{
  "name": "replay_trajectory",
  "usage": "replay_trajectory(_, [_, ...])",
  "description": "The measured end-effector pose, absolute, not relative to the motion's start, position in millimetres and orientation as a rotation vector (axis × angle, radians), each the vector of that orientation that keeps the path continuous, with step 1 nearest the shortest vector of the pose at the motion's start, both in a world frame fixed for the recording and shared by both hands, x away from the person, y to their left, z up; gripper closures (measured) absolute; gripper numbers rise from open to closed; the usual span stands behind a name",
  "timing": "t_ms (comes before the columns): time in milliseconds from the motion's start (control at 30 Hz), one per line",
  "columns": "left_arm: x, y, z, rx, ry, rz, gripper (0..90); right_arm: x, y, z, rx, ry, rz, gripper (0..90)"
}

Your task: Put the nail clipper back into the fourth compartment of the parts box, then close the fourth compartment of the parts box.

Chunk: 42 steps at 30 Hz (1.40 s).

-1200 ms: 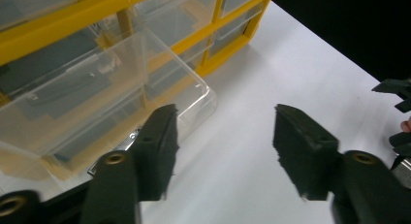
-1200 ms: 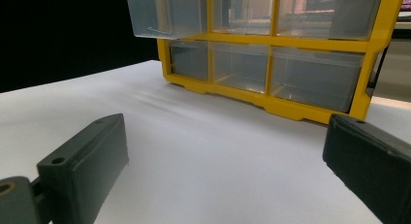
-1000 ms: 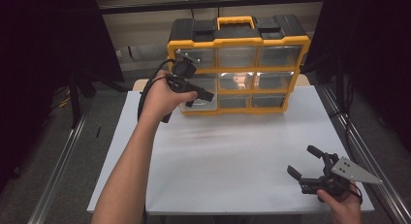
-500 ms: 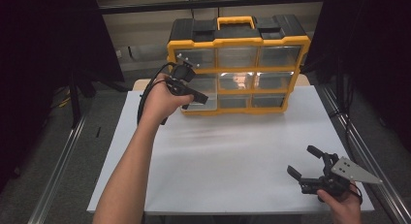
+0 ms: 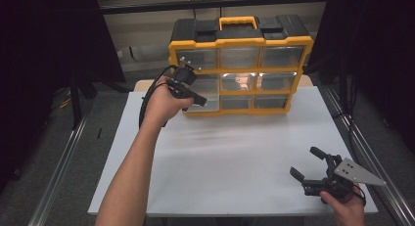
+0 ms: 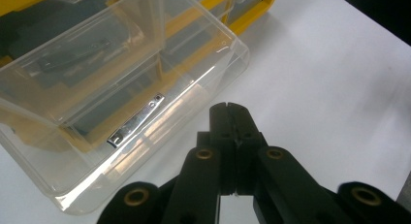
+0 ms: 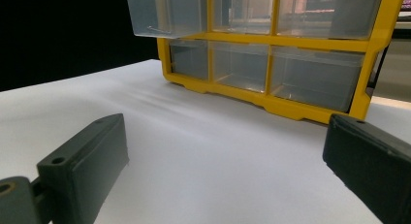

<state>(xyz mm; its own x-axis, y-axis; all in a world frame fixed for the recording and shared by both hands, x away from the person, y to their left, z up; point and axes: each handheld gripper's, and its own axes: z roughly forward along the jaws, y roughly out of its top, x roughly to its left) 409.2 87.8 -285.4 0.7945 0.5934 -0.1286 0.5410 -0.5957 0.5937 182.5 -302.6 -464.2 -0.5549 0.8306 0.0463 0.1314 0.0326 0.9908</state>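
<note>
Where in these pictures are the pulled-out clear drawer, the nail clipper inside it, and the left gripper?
Pulled-out clear drawer (image 6: 220, 54): left gripper view, front wall near its corner.
Nail clipper (image 6: 135, 120): left gripper view, middle of its metal lever.
Left gripper (image 6: 231, 112): left gripper view, tips of its jaws, which have just closed on nothing.

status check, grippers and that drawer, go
Left gripper shut, empty, beside pulled-out clear drawer. Right gripper open, idle, low on table. Nothing in the way.
</note>
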Motion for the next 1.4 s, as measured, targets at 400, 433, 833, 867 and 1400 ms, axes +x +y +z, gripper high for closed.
replay_trajectory(400, [413,88,-291,2.331,0.858,0.139,90.0,183,-302,-464,0.980,1.731,1.578,2.2])
replay_trajectory(433, [413,88,-291,2.322,0.862,0.145,90.0,183,-302,-464,0.982,1.730,1.575,2.2])
replay_trajectory(833, [413,88,-292,2.346,0.846,0.138,90.0,182,-303,-463,0.967,1.742,1.570,2.2])
replay_trajectory(867, [411,86,-293,2.306,0.882,0.141,90.0,182,-303,-463,0.968,1.742,1.570,2.2])
replay_trajectory(1400, [412,88,-300,2.369,0.855,0.123,90.0,183,-302,-463,0.980,1.726,1.576,2.2])
